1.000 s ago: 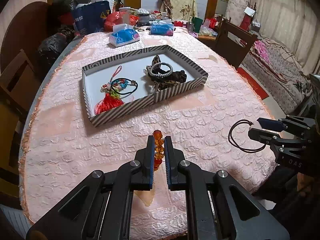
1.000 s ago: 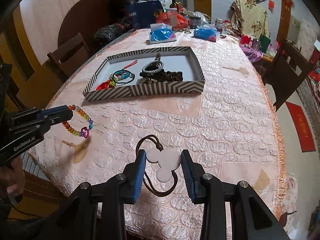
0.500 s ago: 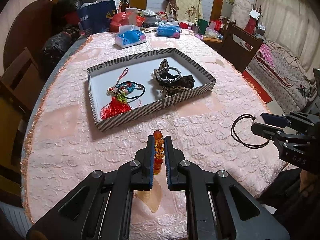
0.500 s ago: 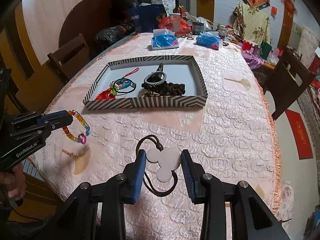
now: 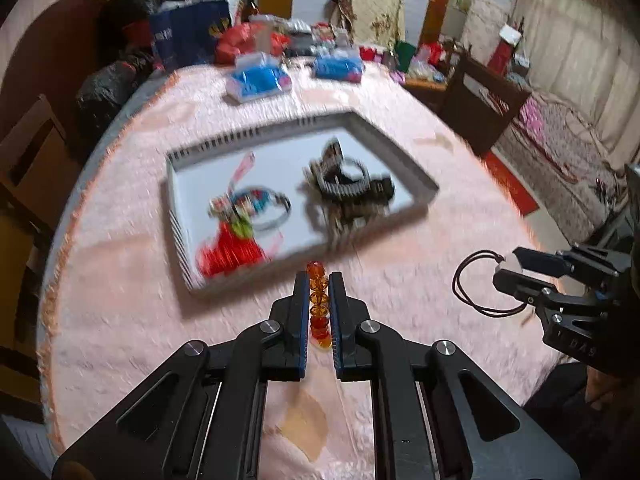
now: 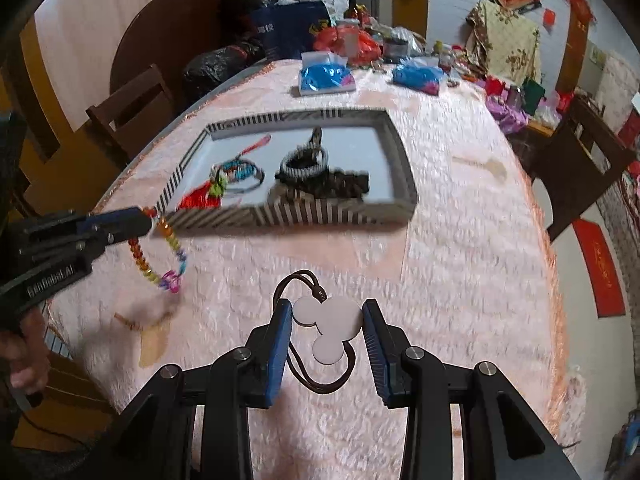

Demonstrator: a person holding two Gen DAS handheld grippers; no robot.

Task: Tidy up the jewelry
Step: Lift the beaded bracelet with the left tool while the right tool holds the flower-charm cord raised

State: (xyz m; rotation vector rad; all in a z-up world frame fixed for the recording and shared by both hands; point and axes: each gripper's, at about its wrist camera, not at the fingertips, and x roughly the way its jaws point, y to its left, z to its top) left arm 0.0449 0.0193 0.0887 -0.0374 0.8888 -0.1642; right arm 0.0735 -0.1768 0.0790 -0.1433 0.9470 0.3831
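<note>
left gripper [image 5: 319,307] pinching bead bracelet [image 6: 158,254], right gripper [image 6: 326,330] clamping white pendant [image 6: 332,326]; best carried clear over striped tray [image 6: 304,216] wall before releasing.

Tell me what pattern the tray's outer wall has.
Black and white stripes on the tray; the right wrist view shows it best.

table [image 6: 460,240], pink cloth | on it: striped tray [image 6: 296,214], two tissue packs [image 6: 326,78]
</note>
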